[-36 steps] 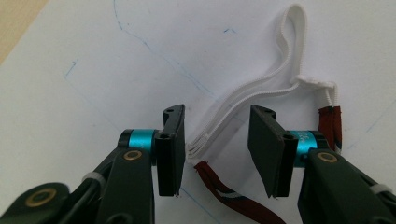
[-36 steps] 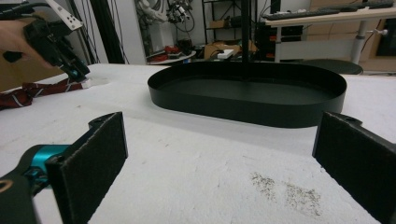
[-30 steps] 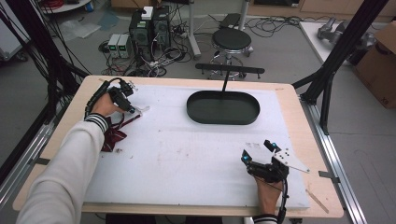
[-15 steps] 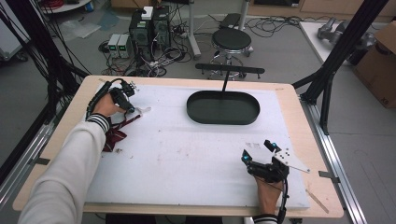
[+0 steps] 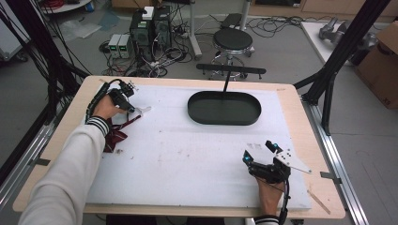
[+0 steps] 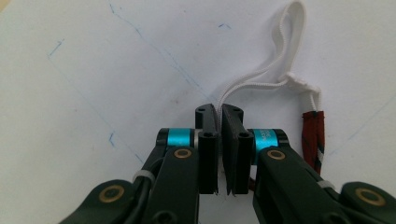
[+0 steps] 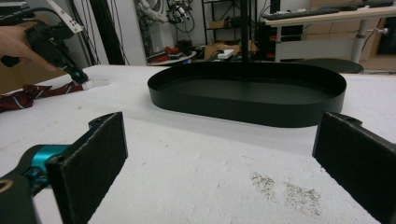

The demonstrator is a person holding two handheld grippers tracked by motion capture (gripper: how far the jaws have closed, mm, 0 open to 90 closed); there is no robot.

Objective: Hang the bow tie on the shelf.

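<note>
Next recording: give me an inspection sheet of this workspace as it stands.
Surface: white mat on a wooden table, faint blue pen marks.
Job's things: dark red striped necktie at left; its white elastic cord is pinched.
Clutter: black oval tray, empty.
Grippers: left gripper jaws have just been closing, now shut on the cord; right gripper open, holding nothing.
Cables: one trails from each gripper.
Surroundings: stool, computers, floor wiring.

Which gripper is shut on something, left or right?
The left gripper: its jaws have just closed and pinch the white strap of the red tie. The right gripper stands wide open, holding nothing.
</note>
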